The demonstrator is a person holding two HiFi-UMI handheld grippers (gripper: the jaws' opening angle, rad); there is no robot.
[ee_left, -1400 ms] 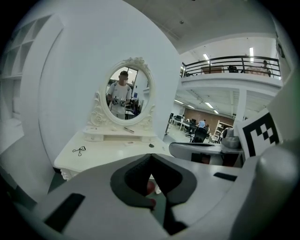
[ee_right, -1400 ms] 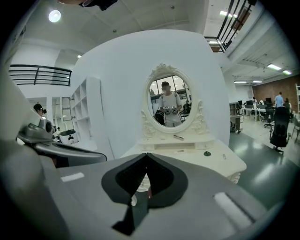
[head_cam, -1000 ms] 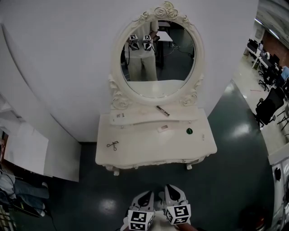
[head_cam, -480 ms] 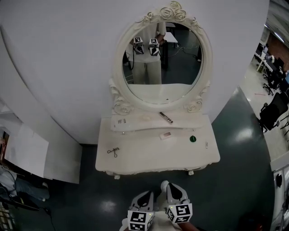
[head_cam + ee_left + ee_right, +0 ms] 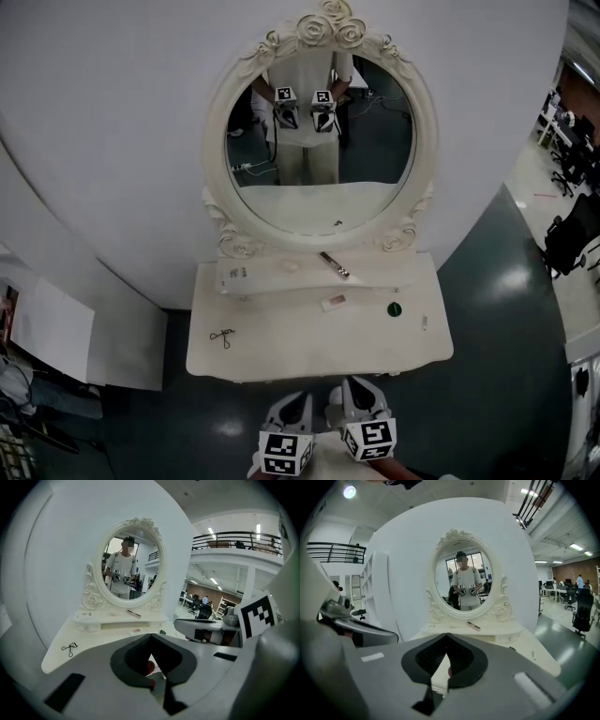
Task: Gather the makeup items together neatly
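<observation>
A white dressing table [image 5: 281,352] carries the makeup items, all scattered apart. A black eyelash curler [image 5: 222,336] [image 5: 70,648] lies at the left. A dark stick [image 5: 335,265] [image 5: 473,626] rests on the raised shelf. On the top are a small pink case [image 5: 333,301], a green round item [image 5: 395,308] and a thin white tube [image 5: 424,322]. My left gripper [image 5: 292,405] [image 5: 151,637] and right gripper [image 5: 354,386] [image 5: 446,635] hang side by side just short of the table's front edge. Both are shut and hold nothing.
An oval mirror [image 5: 319,141] in an ornate white frame stands on the table and reflects the person and both grippers. A curved white wall is behind it. Office chairs [image 5: 567,234] stand at the right, a white panel [image 5: 47,328] at the left, on dark floor.
The table and mirror have come closer in the head view. Both grippers have moved forward together, up to the table's front edge. Their jaws stay shut.
</observation>
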